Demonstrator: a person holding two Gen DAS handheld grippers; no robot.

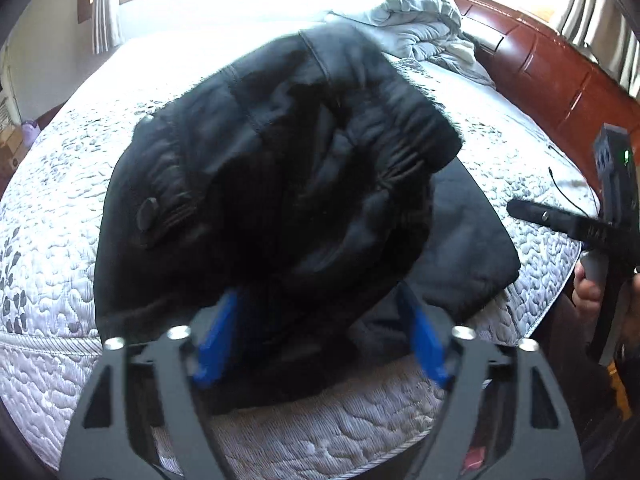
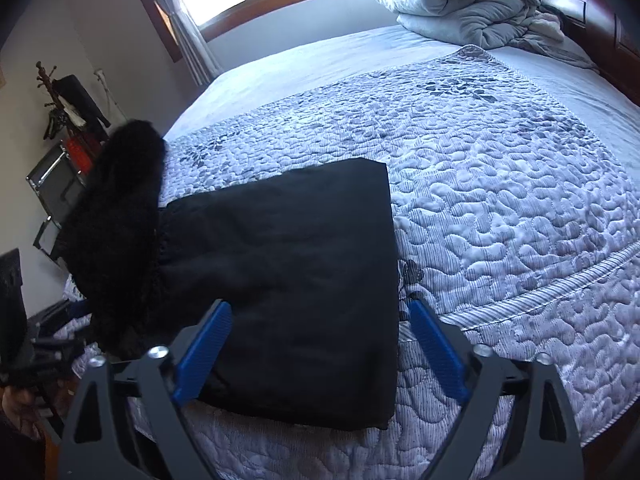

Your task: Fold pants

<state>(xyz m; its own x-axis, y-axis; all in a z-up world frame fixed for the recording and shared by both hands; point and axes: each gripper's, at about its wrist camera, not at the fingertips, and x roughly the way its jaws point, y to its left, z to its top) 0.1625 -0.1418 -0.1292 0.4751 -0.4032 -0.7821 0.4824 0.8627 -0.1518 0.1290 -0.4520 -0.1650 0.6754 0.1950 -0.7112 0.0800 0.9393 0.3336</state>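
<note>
Black pants (image 1: 280,184) lie on the quilted bed near its front edge. In the left wrist view their waistband end with a button is raised and bunched close before the camera. My left gripper (image 1: 320,328) has its blue pads wide apart around the lower bunch; the cloth hides the tips. In the right wrist view the folded part of the pants (image 2: 296,276) lies flat, with the raised fuzzy end (image 2: 120,220) at left. My right gripper (image 2: 320,336) is open, its pads either side of the folded part's near edge. It also shows in the left wrist view (image 1: 532,212).
The grey quilted bedspread (image 2: 500,184) covers the bed. A bundled grey comforter (image 2: 464,4) lies at the far end by the wooden headboard (image 1: 560,64). A coat rack (image 2: 64,100) and a chair stand left of the bed. Windows sit behind.
</note>
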